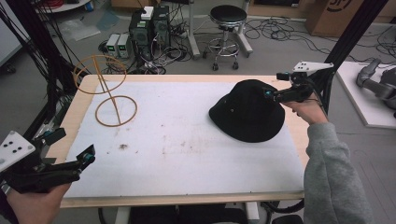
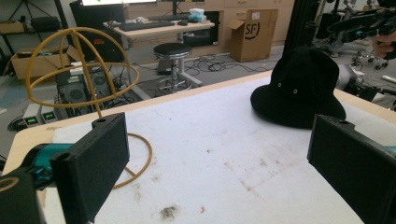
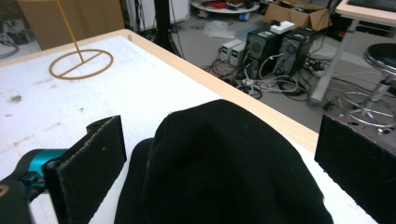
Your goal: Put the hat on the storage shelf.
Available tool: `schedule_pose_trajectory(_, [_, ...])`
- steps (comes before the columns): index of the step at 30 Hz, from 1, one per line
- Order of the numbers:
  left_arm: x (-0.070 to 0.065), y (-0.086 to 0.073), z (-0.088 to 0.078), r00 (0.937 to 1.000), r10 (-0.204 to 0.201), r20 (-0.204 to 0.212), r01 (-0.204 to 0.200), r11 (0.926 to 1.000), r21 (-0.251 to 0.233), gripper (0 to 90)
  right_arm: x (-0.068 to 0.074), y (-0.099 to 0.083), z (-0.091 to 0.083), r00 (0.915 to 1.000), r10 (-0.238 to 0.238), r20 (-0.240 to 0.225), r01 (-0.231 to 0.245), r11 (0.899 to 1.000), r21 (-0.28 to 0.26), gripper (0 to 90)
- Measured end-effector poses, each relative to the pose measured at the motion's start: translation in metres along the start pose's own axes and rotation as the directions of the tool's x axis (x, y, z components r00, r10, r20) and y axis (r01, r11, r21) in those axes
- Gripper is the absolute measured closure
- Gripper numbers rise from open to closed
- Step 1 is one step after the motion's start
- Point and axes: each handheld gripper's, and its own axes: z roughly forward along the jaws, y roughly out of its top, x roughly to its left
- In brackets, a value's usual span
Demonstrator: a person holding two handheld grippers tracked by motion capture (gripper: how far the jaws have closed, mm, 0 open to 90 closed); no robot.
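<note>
- Left gripper: held at the lower left of the high view, off the near-left corner of the table. Its jaws stand wide apart and hold nothing.
- Wire stand: a yellow-brown frame in the upper left of the high view, with a ring base on the white surface and a hoop cage on a thin stem. It stands well apart from both grippers. It looks light; a sweeping forearm would likely tip it.
- Black hat: rests brim-down at the right of the table, close to the far-right edge.
- Right gripper: at the upper right, poised at the hat's crown. Its jaws are spread, one on each side of the crown in the right gripper view, not yet closed.
- Risk: soft fabric may fold and slip from a shallow pinch; a sideways push may slide the hat off the nearby edge.
- Surroundings: a stool, computer towers and floor cables lie beyond the table and obstruct nothing.
</note>
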Motion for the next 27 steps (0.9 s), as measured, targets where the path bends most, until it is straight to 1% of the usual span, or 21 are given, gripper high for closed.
schedule_pose_trajectory(1, [-0.001, -0.001, -0.001, 1.0, 0.002, -0.001, -0.002, 1.0, 0.002, 6.0, 0.0, 0.0, 0.0, 1.0, 0.0, 0.0, 0.0, 1.0, 0.0, 1.6])
schedule_pose_trajectory(2, [-0.002, -0.001, -0.001, 1.0, 0.002, -0.004, -0.002, 1.0, 0.005, 6.0, -0.004, -0.001, 0.005, 1.0, 0.01, -0.002, -0.01, 1.0, 0.008, 1.6])
schedule_pose_trajectory(8, [-0.005, -0.004, -0.005, 0.9999, 0.007, -0.009, -0.007, 0.9998, 0.017, 6.0, -0.012, -0.005, 0.014, 0.9999, 0.007, -0.011, -0.007, 1.0, 0.009, 1.9])
schedule_pose_trajectory(10, [-0.006, -0.005, -0.006, 0.9999, 0.008, -0.01, -0.008, 0.9998, 0.019, 5.9, -0.013, -0.005, 0.016, 0.9999, 0.003, -0.013, -0.003, 1.0, 0.006, 2.0])
schedule_pose_trajectory(11, [-0.006, -0.006, -0.007, 0.9999, 0.008, -0.011, -0.008, 0.9998, 0.02, 6.0, -0.015, -0.005, 0.02, 0.9999, -0.007, -0.011, 0.007, 1.0, 0.014, 2.1])
schedule_pose_trajectory(12, [-0.006, -0.006, -0.007, 0.9999, 0.008, -0.011, -0.008, 0.9998, 0.02, 5.9, -0.015, -0.005, 0.02, 0.9999, -0.007, -0.011, 0.007, 1.0, 0.014, 2.1])
schedule_pose_trajectory(13, [-0.007, -0.007, -0.007, 0.9999, 0.009, -0.01, -0.008, 0.9997, 0.024, 6.0, -0.018, -0.004, 0.025, 0.9997, -0.022, -0.011, 0.022, 0.999, 0.025, 2.6])
schedule_pose_trajectory(14, [-0.007, -0.007, -0.007, 0.9999, 0.008, -0.01, -0.008, 0.9997, 0.025, 6.0, -0.018, -0.004, 0.025, 0.9997, -0.022, -0.011, 0.022, 0.999, 0.025, 2.6])
schedule_pose_trajectory(15, [-0.008, -0.008, -0.007, 0.9999, 0.007, -0.01, -0.007, 0.9996, 0.027, 6.0, -0.018, -0.002, 0.028, 0.9994, -0.028, -0.018, 0.028, 0.999, 0.018, 4.5])
schedule_pose_trajectory(16, [-0.008, -0.008, -0.008, 0.9999, 0.006, -0.012, -0.005, 0.9996, 0.029, 6.0, -0.018, -0.002, 0.028, 0.9994, -0.028, -0.018, 0.028, 0.999, 0.018, 4.5])
schedule_pose_trajectory(17, [-0.008, -0.009, -0.009, 0.9999, 0.007, -0.013, -0.007, 0.9995, 0.031, 5.9, -0.019, 0.0, 0.033, 0.9993, -0.029, -0.023, 0.03, 0.999, 0.027, 4.9])
schedule_pose_trajectory(18, [-0.008, -0.009, -0.009, 0.9999, 0.007, -0.013, -0.007, 0.9995, 0.031, 6.0, -0.019, 0.0, 0.033, 0.9993, -0.029, -0.023, 0.03, 0.999, 0.027, 4.9])
schedule_pose_trajectory(19, [-0.008, -0.009, -0.01, 0.9999, 0.003, -0.016, -0.002, 0.9996, 0.03, 6.0, -0.022, 0.001, 0.039, 0.9987, -0.04, -0.03, 0.041, 0.998, 0.037, 5.3])
schedule_pose_trajectory(22, [-0.008, -0.01, -0.012, 0.9998, 0.002, -0.02, -0.002, 0.9994, 0.035, 5.9, -0.024, 0.001, 0.042, 0.9987, -0.037, -0.035, 0.038, 0.998, 0.043, 5.6])
schedule_pose_trajectory(23, [-0.007, -0.011, -0.013, 0.9997, 0.0, -0.024, 0.001, 0.9994, 0.035, 6.0, -0.028, -0.001, 0.044, 0.9985, -0.029, -0.046, 0.031, 0.998, 0.05, 6.3])
schedule_pose_trajectory(24, [-0.007, -0.011, -0.013, 0.9997, 0.0, -0.024, 0.001, 0.9994, 0.035, 5.9, -0.028, -0.001, 0.045, 0.9986, -0.025, -0.046, 0.028, 0.998, 0.052, 6.3])
schedule_pose_trajectory(27, [-0.008, -0.012, -0.014, 0.9996, -0.001, -0.028, 0.002, 0.9992, 0.039, 6.0, -0.03, -0.003, 0.047, 0.9982, -0.027, -0.054, 0.03, 0.998, 0.05, 6.7])
